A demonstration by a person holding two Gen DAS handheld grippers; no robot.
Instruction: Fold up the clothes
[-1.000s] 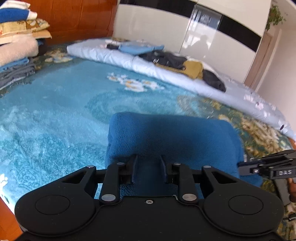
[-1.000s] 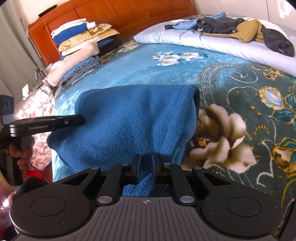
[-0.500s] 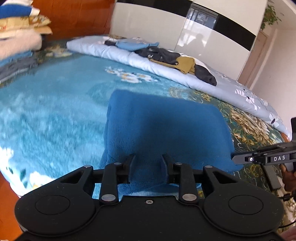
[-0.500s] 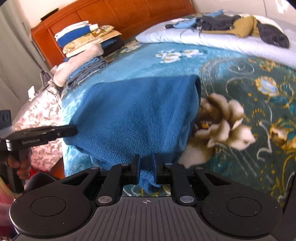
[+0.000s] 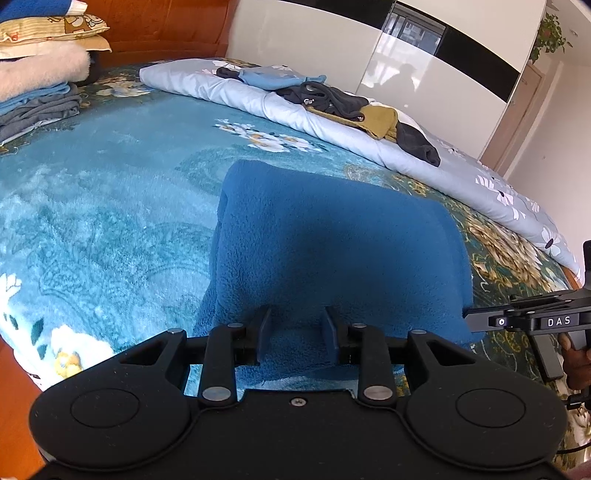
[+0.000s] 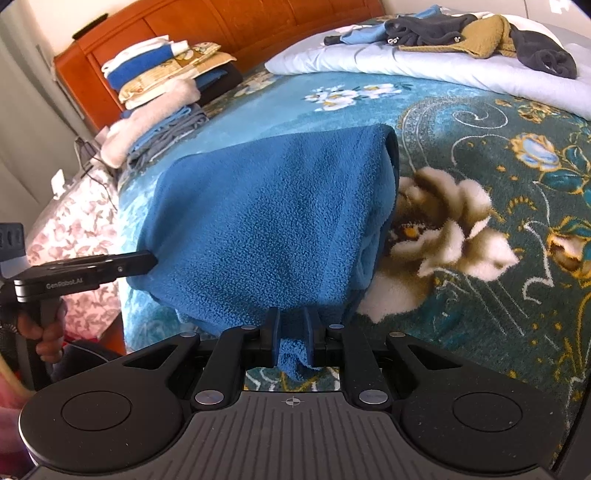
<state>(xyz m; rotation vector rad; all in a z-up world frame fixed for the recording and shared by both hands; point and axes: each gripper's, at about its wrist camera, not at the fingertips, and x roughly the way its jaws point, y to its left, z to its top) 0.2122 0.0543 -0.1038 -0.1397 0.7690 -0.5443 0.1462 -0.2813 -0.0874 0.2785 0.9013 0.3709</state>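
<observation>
Bright daylight; sharp focus; fisheye-bent edges; wardrobe [image 5: 399, 66] glare

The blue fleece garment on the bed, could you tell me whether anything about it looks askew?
Yes: the folded blue fleece garment overhangs the near edge of the bed, its corner bunched between the right gripper jaws.

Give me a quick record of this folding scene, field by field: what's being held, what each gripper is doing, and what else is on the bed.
held item: blue fleece garment, folded, draped over the bed edge
right gripper: jaws shut on the fleece's near edge
left gripper: jaws apart around the near edge, not clamping
surface: teal floral blanket
unfolded pile: dark, mustard and light blue clothes on a pale quilt
folded stack: by the wooden headboard
</observation>
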